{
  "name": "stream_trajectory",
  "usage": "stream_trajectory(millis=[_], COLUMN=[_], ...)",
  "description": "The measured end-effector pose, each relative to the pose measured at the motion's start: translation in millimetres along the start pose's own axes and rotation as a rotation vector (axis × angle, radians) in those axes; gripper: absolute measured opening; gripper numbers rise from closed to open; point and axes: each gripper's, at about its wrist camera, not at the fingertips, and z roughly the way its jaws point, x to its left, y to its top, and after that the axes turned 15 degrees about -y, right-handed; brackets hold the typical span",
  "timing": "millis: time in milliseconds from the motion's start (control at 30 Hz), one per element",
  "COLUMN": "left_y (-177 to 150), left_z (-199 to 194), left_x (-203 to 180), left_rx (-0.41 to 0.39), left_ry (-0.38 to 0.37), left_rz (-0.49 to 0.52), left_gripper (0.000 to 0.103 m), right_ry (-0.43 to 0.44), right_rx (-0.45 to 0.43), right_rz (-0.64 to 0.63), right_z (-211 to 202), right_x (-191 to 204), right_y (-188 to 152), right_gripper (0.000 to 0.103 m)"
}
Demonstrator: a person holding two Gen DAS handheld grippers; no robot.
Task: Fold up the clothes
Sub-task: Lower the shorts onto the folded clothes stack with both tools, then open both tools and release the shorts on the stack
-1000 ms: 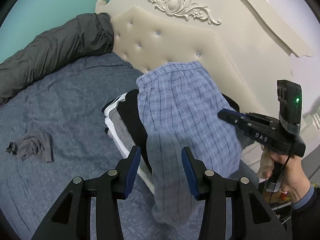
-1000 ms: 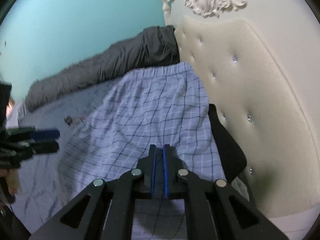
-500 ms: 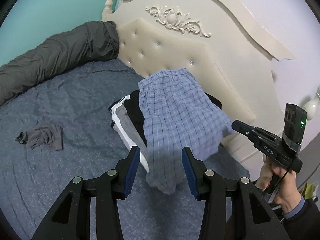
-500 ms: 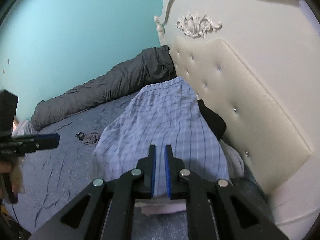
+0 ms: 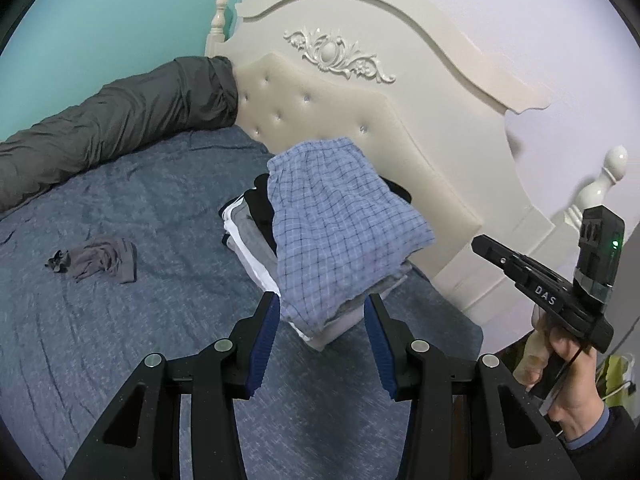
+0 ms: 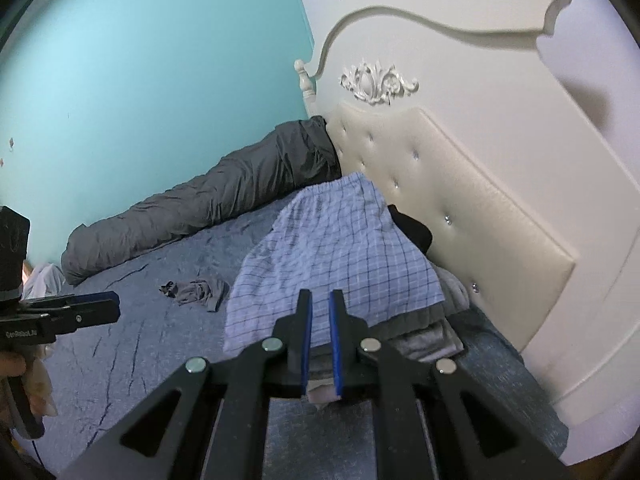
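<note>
Blue plaid shorts lie draped over a stack of folded clothes that stands against the headboard. My left gripper hovers back from the stack's near end; its jaws are opening, with nothing between them. My right gripper is all but shut, with only a thin slit between its blue pads, and holds nothing. It hangs off the near edge of the shorts. Each gripper shows in the other's view: the right gripper at the right, the left gripper at the left.
A crumpled grey garment lies loose on the blue bedspread, left of the stack. A rolled dark grey duvet runs along the teal wall. The cream tufted headboard rises behind the stack.
Both grippers have pulled back and up from the stack. The right gripper's pads, pressed together before, now show a thin slit. The shorts' hanging end now lies shorter over the stack.
</note>
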Motion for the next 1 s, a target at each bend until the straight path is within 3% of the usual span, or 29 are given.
stream_trajectory(millis=[367, 1000], left_y=[-22.9, -70.2], left_z=[-45.8, -103.1], left_x=[-40.8, -78.6], left_rx=[-0.041, -0.098], left_ry=[0.02, 0.013], left_rz=[0.082, 0.142], left_gripper=[0.058, 0.071], right_ry=[-0.049, -0.062], right_rx=[-0.059, -0.14], right_rz=[0.003, -0.015], right_z=[-81.8, -169.1], right_x=[10.1, 36.3], right_y=[-19.0, -59.1], right_gripper=[0.033, 0.06])
